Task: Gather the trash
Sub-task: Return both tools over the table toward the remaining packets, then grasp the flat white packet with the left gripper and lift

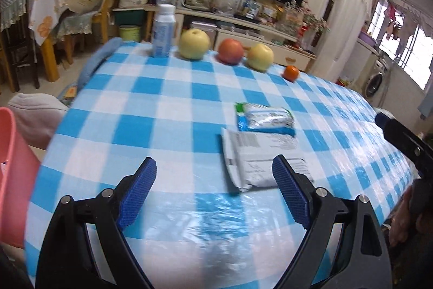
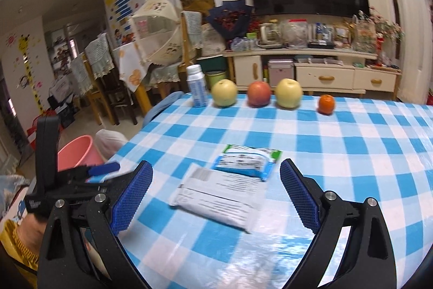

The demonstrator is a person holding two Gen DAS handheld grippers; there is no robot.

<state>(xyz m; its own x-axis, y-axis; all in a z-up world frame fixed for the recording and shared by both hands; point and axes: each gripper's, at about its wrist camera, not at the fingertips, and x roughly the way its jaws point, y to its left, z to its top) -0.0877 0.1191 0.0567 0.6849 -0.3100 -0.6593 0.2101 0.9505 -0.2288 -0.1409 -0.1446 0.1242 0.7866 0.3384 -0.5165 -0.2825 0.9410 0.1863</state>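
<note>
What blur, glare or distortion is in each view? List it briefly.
Left wrist view: white packet smeared by motion, glare on the tablecloth, table edge bowed by fisheye. Right wrist view: packet soft too, fruit sharper, glare near the bottom.

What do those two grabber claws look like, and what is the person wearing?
Both the left gripper and right gripper are black plastic claws shaped like a wide V. Each finger has a bright blue pad with a bumpy grid pattern, and round silver bolts sit at the joints. A yellow knitted cuff shows at one wrist. No cables are visible.
</note>
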